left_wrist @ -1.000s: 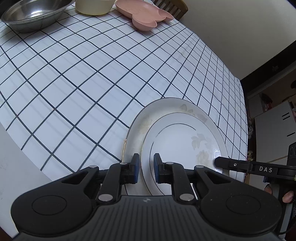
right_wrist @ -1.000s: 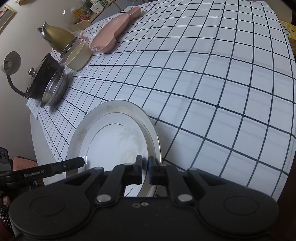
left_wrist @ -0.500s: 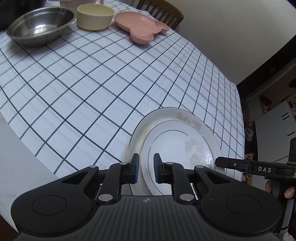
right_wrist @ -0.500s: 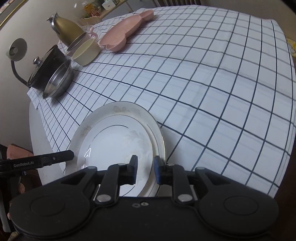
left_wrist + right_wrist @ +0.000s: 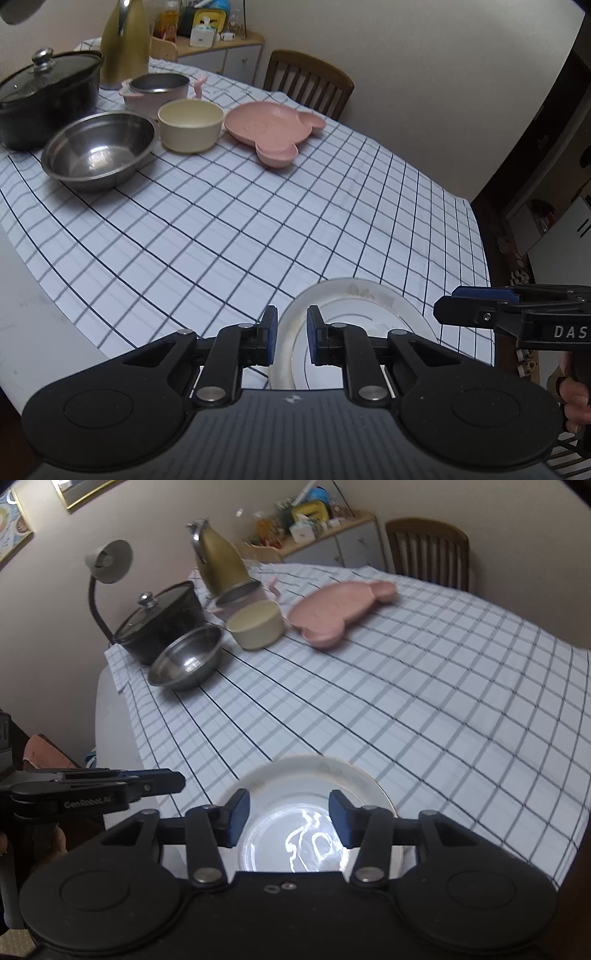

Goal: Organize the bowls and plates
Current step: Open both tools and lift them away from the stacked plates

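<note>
- Left gripper (image 5: 291, 339), jaws nearly closed on nothing, hangs above the near rim of the white plates (image 5: 354, 332), a smaller one nested in a larger so they stack; steel bowl (image 5: 99, 151), cream bowl (image 5: 190, 127) and pink bear plate (image 5: 273, 129) wait far ahead.
- Right gripper (image 5: 289, 821), its jaws just spread, grips nothing; the stack (image 5: 314, 775) lies released below it.
</note>
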